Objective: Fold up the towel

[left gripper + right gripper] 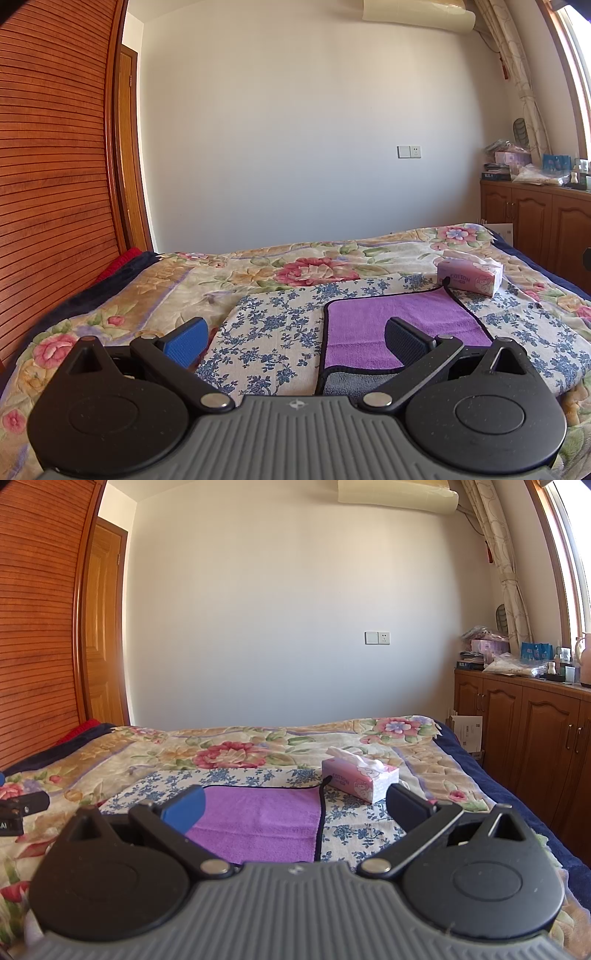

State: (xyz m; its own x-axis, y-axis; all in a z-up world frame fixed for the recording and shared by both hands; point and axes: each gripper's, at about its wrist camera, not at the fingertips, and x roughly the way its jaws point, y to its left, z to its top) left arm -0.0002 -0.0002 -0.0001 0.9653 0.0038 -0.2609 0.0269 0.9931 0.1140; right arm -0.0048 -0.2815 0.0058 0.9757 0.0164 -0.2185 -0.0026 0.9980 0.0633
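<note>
A purple towel (373, 317) with a black hem lies flat on a blue-flowered cloth (273, 325) on the bed; its near edge is turned up and shows grey underside. My left gripper (295, 341) is open and empty, above the towel's near left corner. In the right wrist view the towel (266, 823) lies straight ahead. My right gripper (295, 810) is open and empty, over the towel's near right part. The other gripper's body (18, 812) shows at the left edge.
A pink tissue box (469, 277) stands just past the towel's far right corner, also seen in the right wrist view (360, 777). A floral blanket (295, 266) covers the bed. A slatted wooden wardrobe (51, 166) is left, wooden cabinets (524, 734) right.
</note>
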